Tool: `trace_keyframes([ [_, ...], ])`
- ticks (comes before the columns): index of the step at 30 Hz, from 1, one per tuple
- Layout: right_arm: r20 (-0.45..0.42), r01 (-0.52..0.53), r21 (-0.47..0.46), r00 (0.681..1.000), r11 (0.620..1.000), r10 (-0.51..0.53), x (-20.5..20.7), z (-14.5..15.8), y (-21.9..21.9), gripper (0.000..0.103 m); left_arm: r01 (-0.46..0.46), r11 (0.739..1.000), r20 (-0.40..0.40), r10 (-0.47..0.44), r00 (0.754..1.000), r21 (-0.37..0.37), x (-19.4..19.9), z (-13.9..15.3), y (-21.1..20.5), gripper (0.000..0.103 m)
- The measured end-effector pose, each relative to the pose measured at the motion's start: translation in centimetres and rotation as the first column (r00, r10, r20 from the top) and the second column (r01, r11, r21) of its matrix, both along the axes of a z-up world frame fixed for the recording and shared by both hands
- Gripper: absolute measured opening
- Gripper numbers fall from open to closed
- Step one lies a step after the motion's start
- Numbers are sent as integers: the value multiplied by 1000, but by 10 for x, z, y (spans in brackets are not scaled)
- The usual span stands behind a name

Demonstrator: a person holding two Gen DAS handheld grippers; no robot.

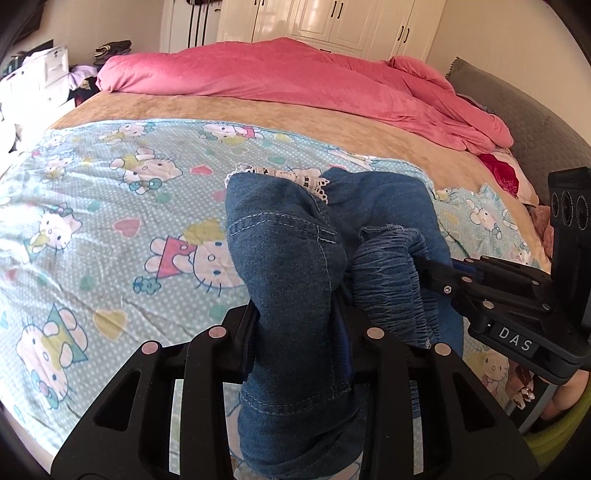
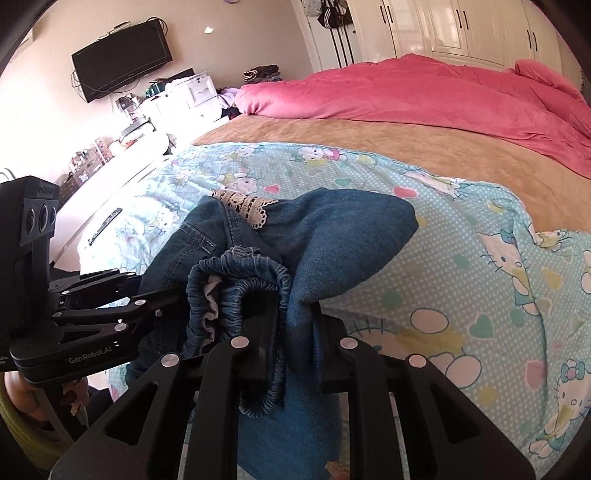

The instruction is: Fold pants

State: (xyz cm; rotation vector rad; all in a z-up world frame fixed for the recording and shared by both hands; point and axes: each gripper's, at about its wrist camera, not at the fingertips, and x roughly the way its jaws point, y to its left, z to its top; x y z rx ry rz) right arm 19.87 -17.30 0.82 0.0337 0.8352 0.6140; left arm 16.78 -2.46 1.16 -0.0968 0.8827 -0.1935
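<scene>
Small blue denim pants [image 1: 280, 240] with a lace trim [image 1: 295, 177] hang bunched above the bed, held up by both grippers. My left gripper [image 1: 299, 317] is shut on a seamed denim fold at the bottom of the left wrist view. Coming in from the right, my right gripper [image 1: 424, 269] pinches the gathered elastic waistband [image 1: 391, 269]. In the right wrist view my right gripper [image 2: 291, 325] is shut on the pants [image 2: 340, 236] beside the waistband [image 2: 236, 280]. The left gripper [image 2: 162, 299] grips the cloth from the left. The rest of the pants droops below, hidden by the gripper frames.
Under the pants lies a light blue cartoon-cat sheet [image 1: 110, 221] over a tan blanket [image 1: 258, 107]. A pink duvet [image 1: 295, 77] is heaped along the far side. A grey padded headboard [image 1: 535, 129] stands right, white wardrobes [image 1: 332, 22] behind, and a wall TV [image 2: 122, 59] and cluttered dresser [image 2: 177, 99] left.
</scene>
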Motion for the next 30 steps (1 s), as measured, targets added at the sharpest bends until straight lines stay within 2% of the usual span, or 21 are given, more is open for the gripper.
trace_keyframes([
  [5,-10,23,-25,1000,999,-23,12,-8,-1,14,-5,1000,-3,5,1000,3,12,-6,-2,26],
  [9,-11,38,-81,999,996,-39,19,-17,3,15,-12,1000,-19,12,1000,2,19,-16,-1,26],
  [12,-8,55,-127,998,990,-56,22,-24,5,19,-17,1000,-33,17,999,11,21,-23,1,27],
  [14,-15,76,-152,997,985,-79,25,-31,5,32,-23,1000,-38,23,999,12,21,-27,4,27],
  [15,-26,80,-154,996,985,-85,27,-35,4,35,-26,1000,-41,27,999,14,21,-29,6,28],
  [17,-44,93,-172,994,981,-102,31,-42,2,49,-30,999,-48,30,998,16,22,-32,8,33],
  [24,-86,130,-203,985,971,-150,36,-61,-2,58,-26,999,-74,27,997,23,24,-43,12,40],
  [30,-89,136,-193,984,972,-155,36,-59,-5,63,-31,999,-80,32,996,14,23,-45,15,44],
])
